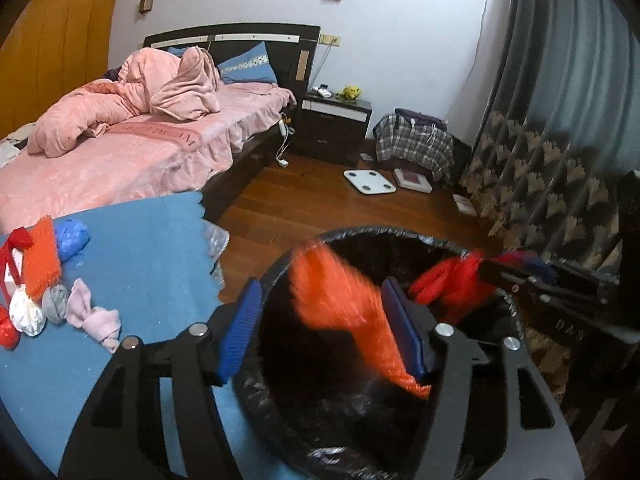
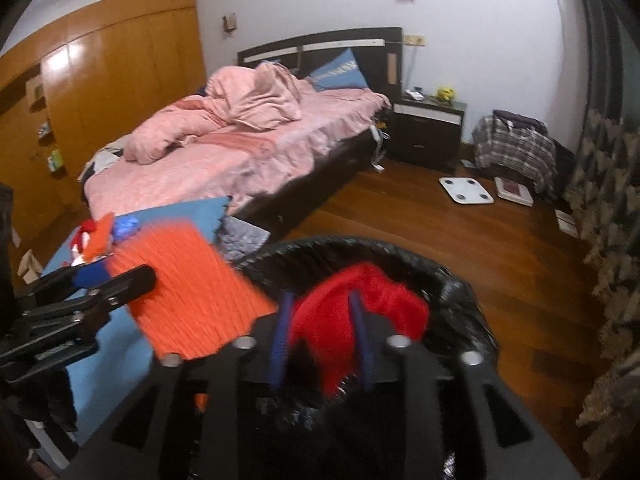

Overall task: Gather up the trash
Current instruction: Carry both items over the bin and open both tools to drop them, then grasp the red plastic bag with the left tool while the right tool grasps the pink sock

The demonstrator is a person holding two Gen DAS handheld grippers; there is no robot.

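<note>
A black-lined trash bin (image 1: 400, 240) stands beside the blue-covered table (image 1: 152, 240). My left gripper (image 1: 328, 320) is open over the bin's mouth; an orange mesh piece (image 1: 344, 308) hangs blurred against its right pad, seemingly loose. My right gripper (image 2: 320, 332) is over the bin (image 2: 456, 280), its pads close together around a red crumpled bag (image 2: 360, 308). The orange mesh (image 2: 188, 288) also shows in the right wrist view, left of the bin. More trash lies on the table: an orange mesh (image 1: 40, 256), a blue bag (image 1: 72, 236), white, grey and pink wads (image 1: 92, 312).
A pink-covered bed (image 1: 140, 140) stands behind the table. A dark nightstand (image 1: 336, 120), a white scale (image 1: 370, 182) and a plaid bag (image 1: 416, 140) are on the wooden floor. Patterned curtains (image 1: 540, 184) hang at the right. Wooden wardrobes (image 2: 100, 100) line the left wall.
</note>
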